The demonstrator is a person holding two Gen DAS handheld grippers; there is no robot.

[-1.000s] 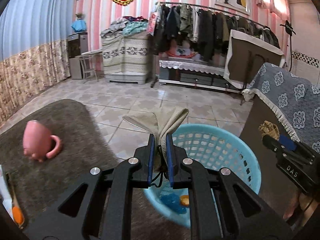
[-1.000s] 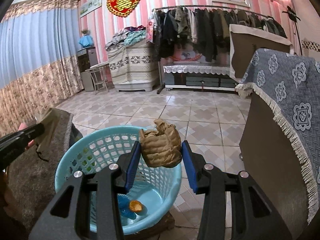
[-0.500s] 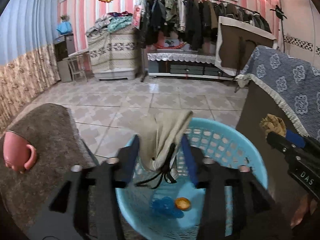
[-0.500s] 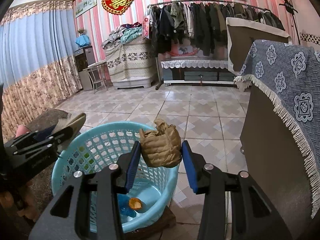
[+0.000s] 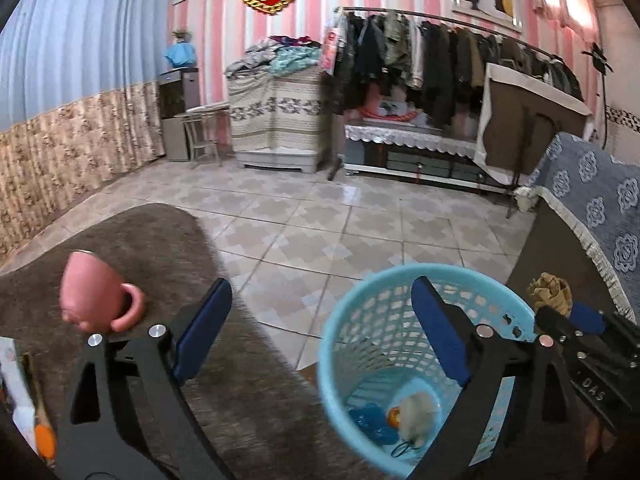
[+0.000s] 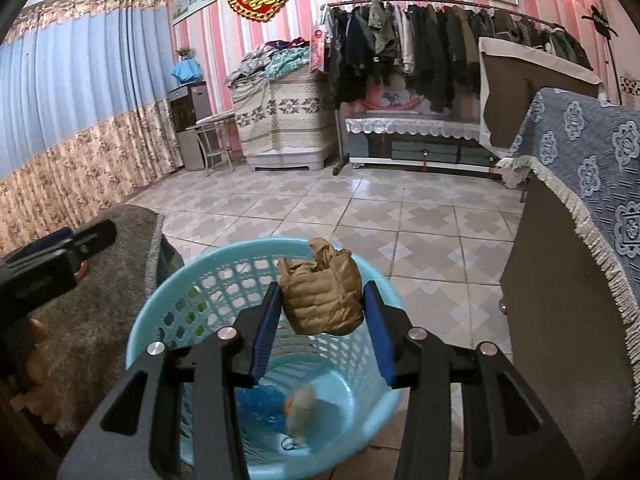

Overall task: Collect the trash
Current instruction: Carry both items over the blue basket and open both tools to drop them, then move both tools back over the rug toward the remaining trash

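A light blue plastic basket (image 5: pixel 496 300) stands on the floor beside the table; it also shows in the right wrist view (image 6: pixel 160 312). My left gripper (image 5: pixel 320 332) is open and empty above the table edge and the basket. A beige cloth scrap (image 5: pixel 418 412) lies at the basket bottom with blue and orange trash; it shows blurred in the right wrist view (image 6: pixel 302 404). My right gripper (image 6: pixel 322 308) is shut on a crumpled brown paper ball (image 6: pixel 320 296) and holds it over the basket rim. The ball also shows in the left wrist view (image 5: pixel 550 292).
A pink mug (image 5: pixel 94 296) stands on the brown-covered table (image 5: pixel 120 236) at the left. A cabinet draped in a blue patterned cloth (image 6: pixel 592 168) stands close at the right. Tiled floor (image 5: pixel 340 216) lies beyond, with a clothes rack (image 5: pixel 440 56) at the far wall.
My left gripper opened and let go of the beige cloth, which dropped into the basket. My right gripper kept holding the paper ball over the basket.
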